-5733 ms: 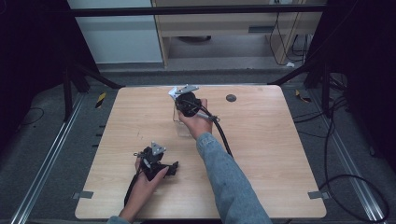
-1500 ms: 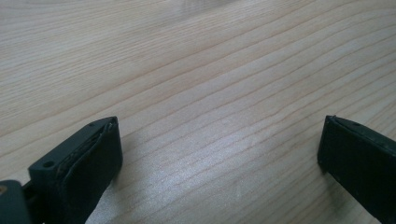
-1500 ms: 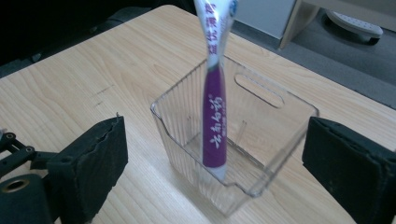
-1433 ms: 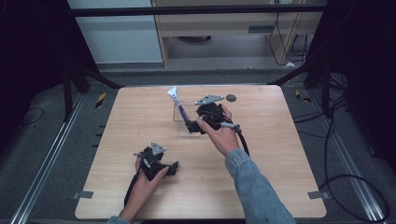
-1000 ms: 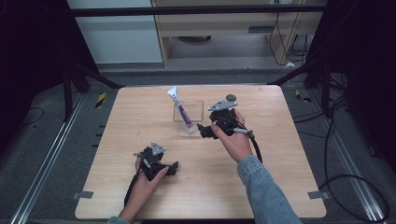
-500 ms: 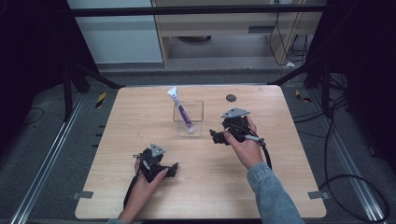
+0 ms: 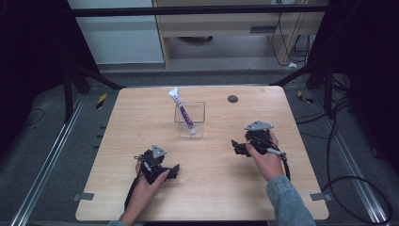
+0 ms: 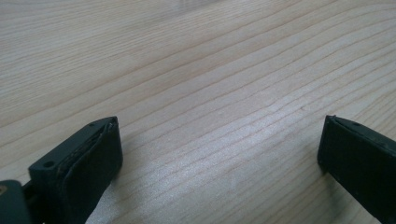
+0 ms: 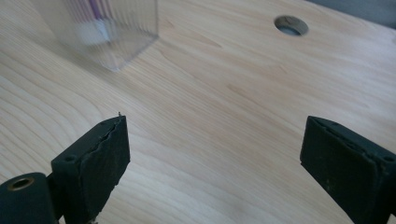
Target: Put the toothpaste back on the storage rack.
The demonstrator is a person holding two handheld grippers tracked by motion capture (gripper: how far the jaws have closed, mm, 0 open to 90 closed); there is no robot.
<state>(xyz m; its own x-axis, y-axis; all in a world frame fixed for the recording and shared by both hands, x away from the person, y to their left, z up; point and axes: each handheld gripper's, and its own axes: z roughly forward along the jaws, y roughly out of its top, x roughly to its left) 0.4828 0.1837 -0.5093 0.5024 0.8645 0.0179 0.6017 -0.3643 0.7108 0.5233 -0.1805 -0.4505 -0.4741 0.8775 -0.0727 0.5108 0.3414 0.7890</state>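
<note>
A white and purple tube (image 7: 182,111) stands tilted in a clear plastic box (image 7: 190,120) at the middle back of the wooden table (image 7: 117,136); its white flat end sticks out over the far rim. In the right gripper view the clear plastic box (image 9: 116,35) sits at upper left, beyond the jaws. My right gripper (image 7: 237,146) rests on the table to the right of the box, open and empty (image 9: 215,161). My left gripper (image 7: 175,170) lies near the front left, open, with bare wood between its jaws (image 8: 219,156).
A round cable hole (image 7: 232,99) lies in the tabletop at the back right, also the hole (image 9: 291,24) in the right gripper view. Black frame legs and cables stand on the floor around the table. A cabinet is behind it.
My right gripper left the tube in the clear box, drew back from it to the right and toward the front, and now rests open on the table. The left gripper has not moved.
</note>
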